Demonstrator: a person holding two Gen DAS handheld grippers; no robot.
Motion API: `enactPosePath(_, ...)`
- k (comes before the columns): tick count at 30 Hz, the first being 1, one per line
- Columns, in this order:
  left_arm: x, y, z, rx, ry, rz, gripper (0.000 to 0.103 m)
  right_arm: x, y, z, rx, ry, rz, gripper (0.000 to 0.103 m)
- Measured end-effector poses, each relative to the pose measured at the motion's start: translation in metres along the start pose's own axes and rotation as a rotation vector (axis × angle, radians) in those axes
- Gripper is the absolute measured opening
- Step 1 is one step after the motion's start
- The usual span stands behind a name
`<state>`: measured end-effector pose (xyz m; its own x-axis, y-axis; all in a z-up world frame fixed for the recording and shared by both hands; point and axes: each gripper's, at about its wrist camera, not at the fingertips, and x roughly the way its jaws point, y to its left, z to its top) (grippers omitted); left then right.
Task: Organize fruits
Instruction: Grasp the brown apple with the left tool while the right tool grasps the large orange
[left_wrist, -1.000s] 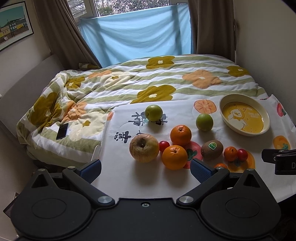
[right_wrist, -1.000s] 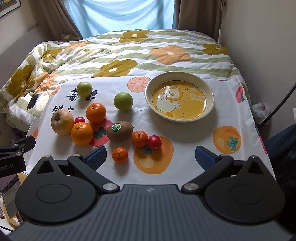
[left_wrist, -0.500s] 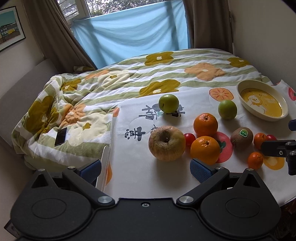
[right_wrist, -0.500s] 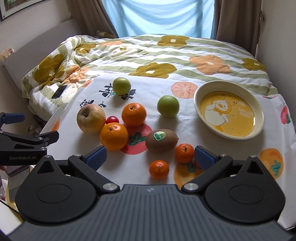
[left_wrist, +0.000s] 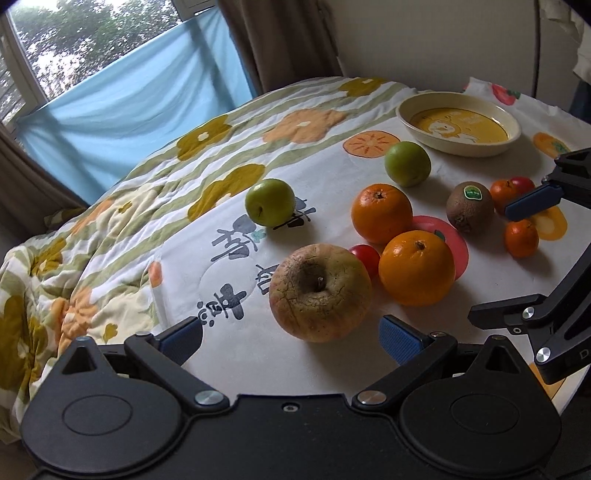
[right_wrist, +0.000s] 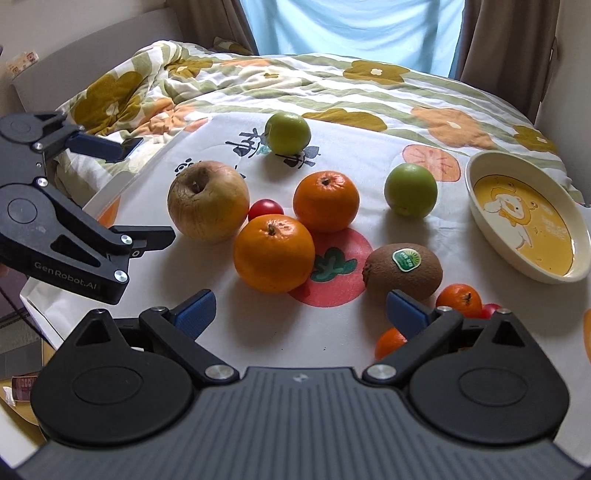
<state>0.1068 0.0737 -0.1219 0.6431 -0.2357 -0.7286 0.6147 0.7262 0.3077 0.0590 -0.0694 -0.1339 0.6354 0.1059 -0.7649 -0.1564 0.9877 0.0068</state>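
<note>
Fruit lies scattered on a white printed cloth (left_wrist: 332, 354). A big wrinkled apple (left_wrist: 320, 291) sits just ahead of my open left gripper (left_wrist: 291, 338), apart from both fingers. Behind it are a cherry tomato (left_wrist: 365, 256), two oranges (left_wrist: 416, 267) (left_wrist: 381, 213), two green fruits (left_wrist: 270, 202) (left_wrist: 407, 163), a kiwi (left_wrist: 470, 206) and small mandarins (left_wrist: 521, 238). My right gripper (right_wrist: 301, 312) is open, with the near orange (right_wrist: 274, 253) and kiwi (right_wrist: 403, 266) just beyond its fingers. A yellow-centred bowl (right_wrist: 480, 218) stands empty at the right.
The cloth lies over a flowered quilt (left_wrist: 110, 229) on a bed. A dark phone (right_wrist: 132, 143) rests on the quilt at the left. Curtains and a blue sheet (left_wrist: 129, 99) hang behind. The left gripper's body (right_wrist: 55, 236) reaches in at the left of the right wrist view.
Both grippers have moved forward and down towards the fruit. The left one now has the wrinkled apple close in front of it, and the right one has neared the orange and kiwi.
</note>
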Motion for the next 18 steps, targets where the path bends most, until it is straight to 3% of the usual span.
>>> enactPosePath(12, 0.041, -0.002, 0.006, 0.138, 0.001, -0.126, 0.093, 0.029, 0.014, 0.002, -0.016, 0.022, 0.005, 0.103)
enactPosePath(16, 0.05, -0.005, 0.007, 0.176, 0.006, -0.143, 0.08, 0.037, 0.015, 0.004, -0.006, 0.03, 0.006, 0.096)
enactPosePath(18, 0.051, -0.002, 0.007, 0.169, -0.004, -0.158, 0.079, 0.04, 0.014, 0.005, 0.003, 0.039, 0.002, 0.093)
